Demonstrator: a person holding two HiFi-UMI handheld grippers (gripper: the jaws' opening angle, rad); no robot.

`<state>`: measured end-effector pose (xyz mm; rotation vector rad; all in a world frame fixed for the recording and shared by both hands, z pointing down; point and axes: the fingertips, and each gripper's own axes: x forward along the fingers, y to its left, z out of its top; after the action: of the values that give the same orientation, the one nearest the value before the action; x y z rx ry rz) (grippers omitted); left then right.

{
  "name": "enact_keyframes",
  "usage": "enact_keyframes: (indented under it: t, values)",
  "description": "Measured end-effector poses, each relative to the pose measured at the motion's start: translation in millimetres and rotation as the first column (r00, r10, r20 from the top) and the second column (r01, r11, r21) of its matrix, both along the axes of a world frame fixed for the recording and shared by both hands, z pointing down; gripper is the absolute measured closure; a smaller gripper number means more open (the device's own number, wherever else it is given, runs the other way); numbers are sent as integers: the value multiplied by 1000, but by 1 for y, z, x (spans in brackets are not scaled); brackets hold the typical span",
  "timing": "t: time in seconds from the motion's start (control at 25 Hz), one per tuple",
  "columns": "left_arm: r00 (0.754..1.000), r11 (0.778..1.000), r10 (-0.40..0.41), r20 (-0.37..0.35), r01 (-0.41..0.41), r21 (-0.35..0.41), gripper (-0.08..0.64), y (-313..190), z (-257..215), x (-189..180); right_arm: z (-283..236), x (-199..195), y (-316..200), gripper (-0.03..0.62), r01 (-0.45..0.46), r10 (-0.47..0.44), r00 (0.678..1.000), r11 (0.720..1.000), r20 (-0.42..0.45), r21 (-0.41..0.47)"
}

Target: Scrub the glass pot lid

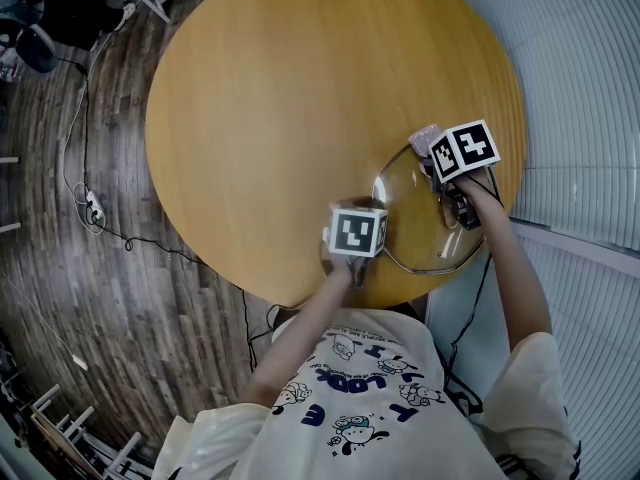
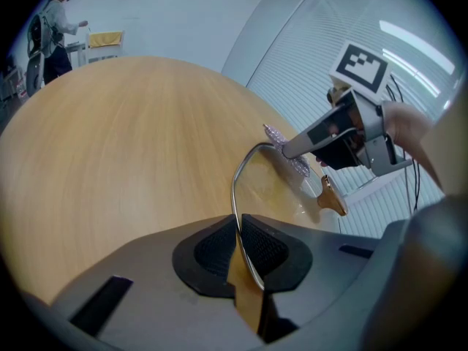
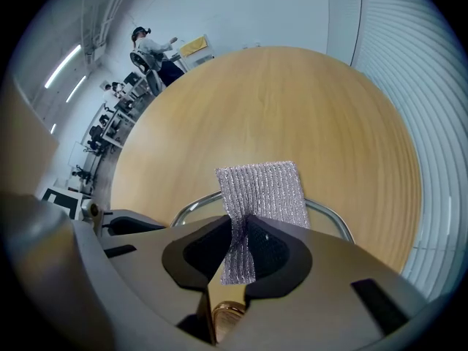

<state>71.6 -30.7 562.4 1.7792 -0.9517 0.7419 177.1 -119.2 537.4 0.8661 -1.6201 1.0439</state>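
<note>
The glass pot lid point(image 1: 420, 218) with a steel rim lies over the near right part of the round wooden table point(image 1: 280, 98). My left gripper point(image 1: 358, 232) is shut on the lid's rim point(image 2: 235, 189) at its left side, the steel edge pinched between the black pads point(image 2: 208, 251). The lid's golden knob point(image 2: 330, 196) shows beyond. My right gripper point(image 1: 455, 158) is shut on a silvery mesh scrub cloth point(image 3: 259, 192), which it holds over the lid's far rim point(image 3: 189, 208). The scrub cloth point(image 2: 287, 152) touches the rim in the left gripper view.
The table's near right edge point(image 1: 470, 268) runs close by the lid. A ribbed white wall point(image 1: 590, 98) stands at the right. Cables and a power strip point(image 1: 92, 208) lie on the wood floor at the left. People point(image 3: 150, 50) stand far behind the table.
</note>
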Motion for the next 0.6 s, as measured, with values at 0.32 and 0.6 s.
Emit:
enact_keyframes:
  t: [0.32, 0.6]
  values:
    - [1000, 1000, 1, -4, -1, 0, 528, 1, 1, 1, 0, 19, -1, 520, -47, 48, 999, 999, -12, 17]
    - [1000, 1000, -1, -4, 1, -1, 528, 3, 1, -1, -1, 31, 1, 520, -84, 85, 996, 996, -21, 32]
